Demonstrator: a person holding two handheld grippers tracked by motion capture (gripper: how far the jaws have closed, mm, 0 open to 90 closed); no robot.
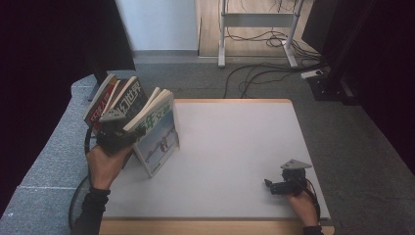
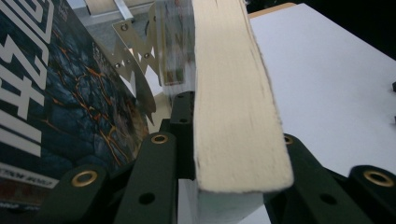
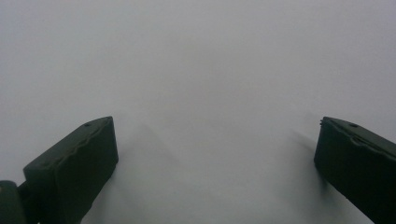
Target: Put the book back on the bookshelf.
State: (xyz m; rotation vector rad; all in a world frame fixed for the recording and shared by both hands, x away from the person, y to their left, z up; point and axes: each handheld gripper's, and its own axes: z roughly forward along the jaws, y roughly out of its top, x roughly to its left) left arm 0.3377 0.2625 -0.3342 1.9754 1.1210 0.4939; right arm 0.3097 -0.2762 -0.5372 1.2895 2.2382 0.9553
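Pale blue-and-white paperback book (image 1: 161,137) with green lettering, small snowy figures on cover, cream page edges (image 2: 233,107). Dark book with lava-crack pattern (image 2: 79,93): navy-black, orange veins, big white characters. Red-covered book (image 1: 99,102) with white print behind. Matte white tabletop (image 1: 235,152), light wood rim. Black left gripper (image 1: 116,136), black right gripper (image 1: 274,186), grey plates on top.

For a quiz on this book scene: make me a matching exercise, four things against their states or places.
Things:
1. left gripper
2. right gripper
3. snow-cover book
4. dark book

States:
A. leaning at the table's left edge, behind the held book
B. open, resting on the table
C. shut on a book
D. held tilted, lower edge at the table

Pairs: 1-C, 2-B, 3-D, 4-A
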